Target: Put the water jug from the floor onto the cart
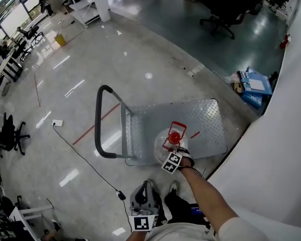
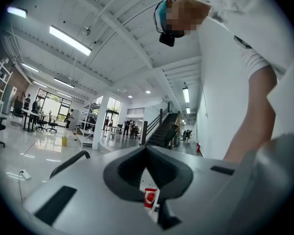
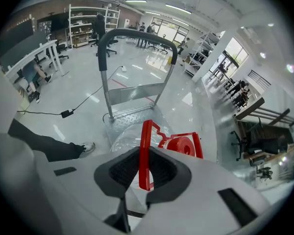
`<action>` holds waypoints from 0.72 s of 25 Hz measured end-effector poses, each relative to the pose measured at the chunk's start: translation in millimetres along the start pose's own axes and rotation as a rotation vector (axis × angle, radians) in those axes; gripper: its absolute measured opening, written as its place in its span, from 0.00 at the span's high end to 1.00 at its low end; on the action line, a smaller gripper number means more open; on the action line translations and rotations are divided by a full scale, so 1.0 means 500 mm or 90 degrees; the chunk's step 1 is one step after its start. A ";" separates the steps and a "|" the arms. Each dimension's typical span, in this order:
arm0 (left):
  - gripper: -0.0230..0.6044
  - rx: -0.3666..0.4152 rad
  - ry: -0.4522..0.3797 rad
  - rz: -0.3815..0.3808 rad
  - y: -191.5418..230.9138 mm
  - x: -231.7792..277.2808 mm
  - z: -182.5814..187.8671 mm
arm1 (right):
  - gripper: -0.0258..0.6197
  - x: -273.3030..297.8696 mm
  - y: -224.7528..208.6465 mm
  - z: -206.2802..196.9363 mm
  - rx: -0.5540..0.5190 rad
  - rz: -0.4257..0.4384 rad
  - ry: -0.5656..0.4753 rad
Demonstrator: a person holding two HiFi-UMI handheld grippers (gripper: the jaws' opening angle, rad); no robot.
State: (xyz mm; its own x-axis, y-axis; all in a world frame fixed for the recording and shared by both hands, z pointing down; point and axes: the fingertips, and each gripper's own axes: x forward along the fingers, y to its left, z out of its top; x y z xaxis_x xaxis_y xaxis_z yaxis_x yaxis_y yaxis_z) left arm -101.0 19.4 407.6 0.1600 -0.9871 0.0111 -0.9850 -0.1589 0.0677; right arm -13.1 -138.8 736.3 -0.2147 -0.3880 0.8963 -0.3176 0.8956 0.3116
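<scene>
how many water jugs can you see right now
1. The water jug is over the cart's deck near its push-handle end, its red handle clamped in the right gripper. Others could be hidden among the far shelves.

Clear plastic water jug [image 1: 163,143]: see-through body, red cap [image 3: 182,145], red loop handle [image 3: 145,155]. Flat metal cart [image 1: 200,117]: silver deck with raised diamond tread, black tubular push handle [image 1: 97,127]. Glossy grey floor [image 1: 90,59], crossed by a red tape line [image 1: 93,127] and a black cable [image 1: 85,160]. Right gripper [image 1: 174,145] and left gripper [image 1: 146,187]: pale grey shells, black textured pads, marker cubes [image 1: 172,162] in black-and-white squares. Blue cardboard boxes [image 1: 253,87]. Yellow bin [image 1: 60,39].
</scene>
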 end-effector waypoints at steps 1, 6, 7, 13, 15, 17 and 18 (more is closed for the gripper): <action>0.96 -0.002 0.005 -0.004 0.007 0.007 -0.006 | 0.87 0.009 -0.009 0.010 0.003 -0.002 0.000; 0.96 -0.007 0.026 -0.031 0.028 0.040 -0.038 | 0.87 0.069 -0.048 0.021 -0.005 -0.021 0.011; 0.96 -0.008 0.033 -0.037 0.034 0.045 -0.047 | 0.87 0.082 -0.055 0.025 -0.008 -0.028 0.013; 0.96 -0.031 0.080 -0.056 0.089 0.061 -0.095 | 0.87 0.135 -0.092 0.086 -0.029 -0.059 0.012; 0.96 -0.029 0.080 -0.051 0.112 0.069 -0.106 | 0.87 0.145 -0.089 0.104 -0.036 -0.058 0.012; 0.96 -0.026 0.071 -0.045 0.131 0.082 -0.104 | 0.87 0.148 -0.073 0.114 -0.038 -0.052 0.015; 0.96 -0.027 0.070 -0.044 0.138 0.089 -0.103 | 0.87 0.147 -0.061 0.116 -0.038 -0.048 0.016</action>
State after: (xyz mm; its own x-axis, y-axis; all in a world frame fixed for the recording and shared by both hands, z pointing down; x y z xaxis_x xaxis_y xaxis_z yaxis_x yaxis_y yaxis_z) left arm -158.3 -34.5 464.1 0.2358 -0.9651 0.1143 -0.9681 -0.2231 0.1138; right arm -72.7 -207.3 774.2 -0.1694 -0.4495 0.8771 -0.2758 0.8760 0.3956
